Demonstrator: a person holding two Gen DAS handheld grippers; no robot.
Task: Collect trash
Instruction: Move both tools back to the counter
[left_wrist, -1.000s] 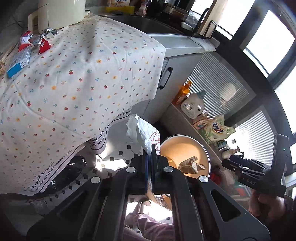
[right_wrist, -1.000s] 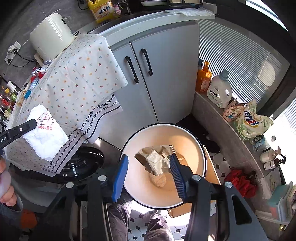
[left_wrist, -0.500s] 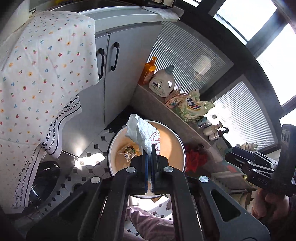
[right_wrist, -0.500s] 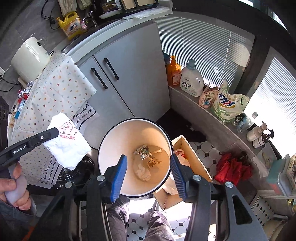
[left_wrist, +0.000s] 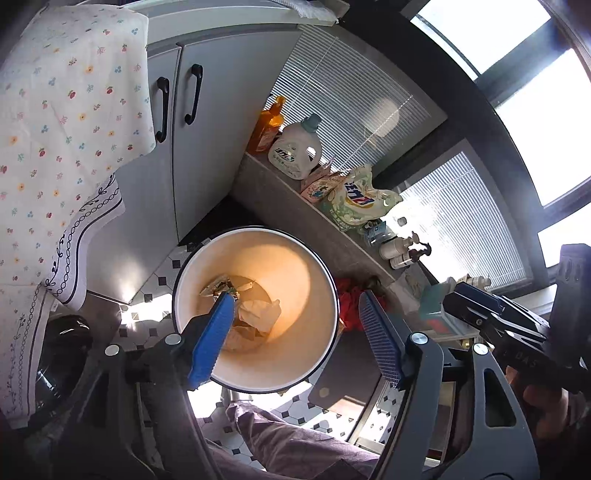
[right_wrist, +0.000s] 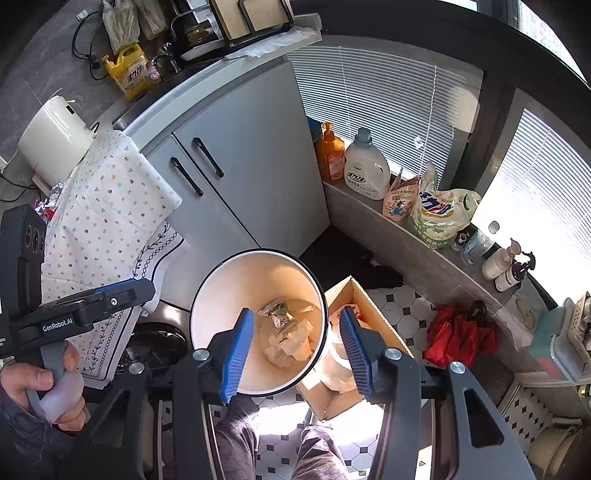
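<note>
A round cream trash bin (left_wrist: 314, 266) with a dark rim stands on the tiled floor below both grippers. It holds crumpled paper and wrappers (left_wrist: 255, 314). My left gripper (left_wrist: 299, 325) is open and empty above the bin. My right gripper (right_wrist: 295, 332) is open and empty, also above the bin (right_wrist: 236, 280); the trash (right_wrist: 288, 332) shows between its fingers. The white wrapper that the left gripper held is no longer in its jaws.
A floral tablecloth (left_wrist: 62, 122) hangs at the left. Grey cabinet doors (right_wrist: 236, 184) stand behind the bin. A ledge holds detergent bottles (right_wrist: 365, 170) and bags. A cardboard box (right_wrist: 354, 332) sits right of the bin, a red cloth (right_wrist: 458, 332) beyond.
My left gripper swung from the table to above the bin, opened and let go of the white wrapper. The right gripper stayed open over the bin.
</note>
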